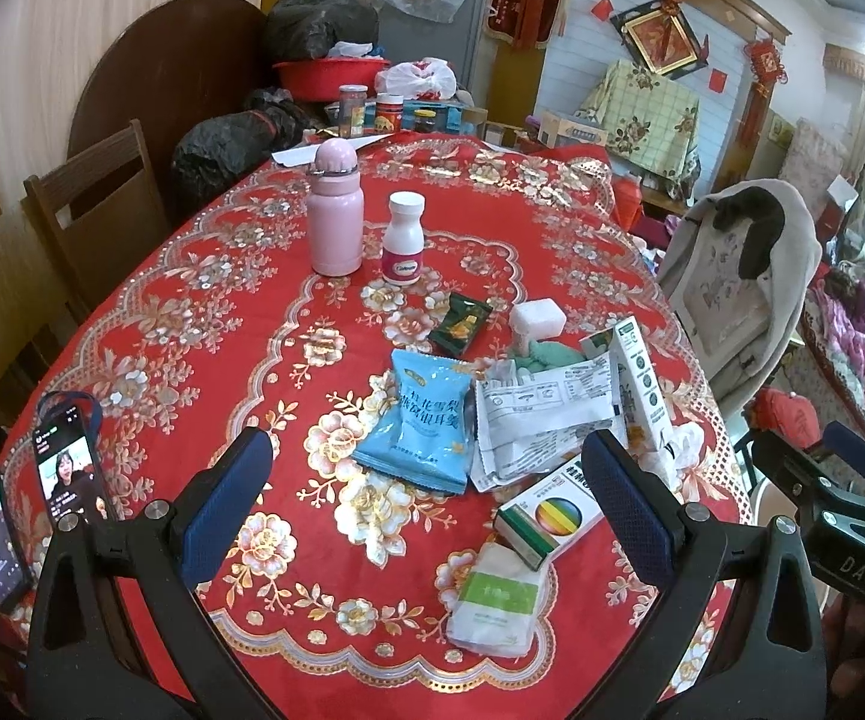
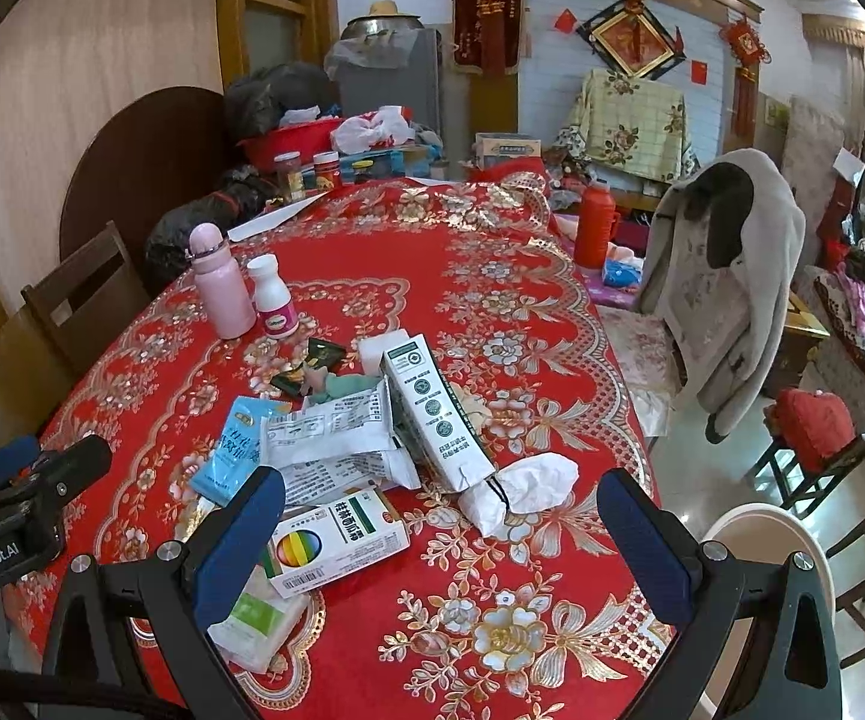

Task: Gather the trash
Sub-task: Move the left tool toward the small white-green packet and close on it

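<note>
Left wrist view, left claw spread wide above blue packet, right claw likewise empty.

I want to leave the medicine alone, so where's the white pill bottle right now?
The white pill bottle stands upright toward the table's far left, just right of the pink flask, behind the trash pile.

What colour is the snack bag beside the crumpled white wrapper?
Light blue with white lettering: the snack bag shows best in the left wrist view.
</note>
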Action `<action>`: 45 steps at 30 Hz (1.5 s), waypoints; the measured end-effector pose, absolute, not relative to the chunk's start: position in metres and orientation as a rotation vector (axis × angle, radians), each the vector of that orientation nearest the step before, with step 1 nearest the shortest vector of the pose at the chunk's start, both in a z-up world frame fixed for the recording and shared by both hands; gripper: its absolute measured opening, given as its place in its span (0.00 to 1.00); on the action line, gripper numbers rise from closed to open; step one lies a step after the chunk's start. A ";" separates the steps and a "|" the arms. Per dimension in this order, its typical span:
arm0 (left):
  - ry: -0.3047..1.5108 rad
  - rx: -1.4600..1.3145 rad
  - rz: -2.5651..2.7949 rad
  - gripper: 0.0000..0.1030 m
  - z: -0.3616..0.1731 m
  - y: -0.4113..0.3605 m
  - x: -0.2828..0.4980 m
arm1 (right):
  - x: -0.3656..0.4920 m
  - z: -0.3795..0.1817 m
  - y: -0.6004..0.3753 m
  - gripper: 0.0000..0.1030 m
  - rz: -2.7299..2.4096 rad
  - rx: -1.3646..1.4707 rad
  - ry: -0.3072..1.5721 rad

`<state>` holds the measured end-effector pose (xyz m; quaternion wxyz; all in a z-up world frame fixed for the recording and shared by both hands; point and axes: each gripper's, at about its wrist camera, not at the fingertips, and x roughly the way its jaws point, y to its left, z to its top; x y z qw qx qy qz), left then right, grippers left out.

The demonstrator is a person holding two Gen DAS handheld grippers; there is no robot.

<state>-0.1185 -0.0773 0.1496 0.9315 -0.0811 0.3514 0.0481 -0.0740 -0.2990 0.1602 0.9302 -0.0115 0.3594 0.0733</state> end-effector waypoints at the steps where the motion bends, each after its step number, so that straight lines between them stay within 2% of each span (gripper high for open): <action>1: 0.722 -0.165 0.099 0.99 0.148 -0.077 -0.119 | -0.074 0.160 -0.299 1.00 0.151 -0.025 0.738; 17: 0.830 -0.154 0.063 0.99 0.126 -0.062 -0.115 | -0.059 0.126 -0.316 1.00 0.120 -0.041 0.861; 27: 1.004 -0.144 -0.052 0.99 0.077 -0.086 -0.111 | -0.051 0.091 -0.319 1.00 0.118 -0.074 0.984; 34: 1.091 -0.041 -0.110 0.99 0.039 -0.121 -0.101 | -0.047 0.079 -0.314 1.00 0.136 -0.060 1.015; 36: 1.110 -0.019 -0.124 0.95 0.032 -0.127 -0.098 | -0.044 0.076 -0.312 1.00 0.140 -0.052 1.032; 38: 1.134 -0.009 -0.138 0.71 0.027 -0.128 -0.095 | -0.043 0.074 -0.310 1.00 0.148 -0.041 1.046; 39: 1.157 -0.009 -0.150 0.66 0.024 -0.128 -0.093 | -0.042 0.073 -0.309 1.00 0.154 -0.034 1.048; 41: 1.172 -0.027 -0.181 0.47 0.022 -0.124 -0.093 | -0.041 0.074 -0.304 1.00 0.167 -0.026 1.047; 45: 1.178 -0.028 -0.195 0.33 0.028 -0.111 -0.089 | -0.036 0.074 -0.292 1.00 0.181 -0.041 1.046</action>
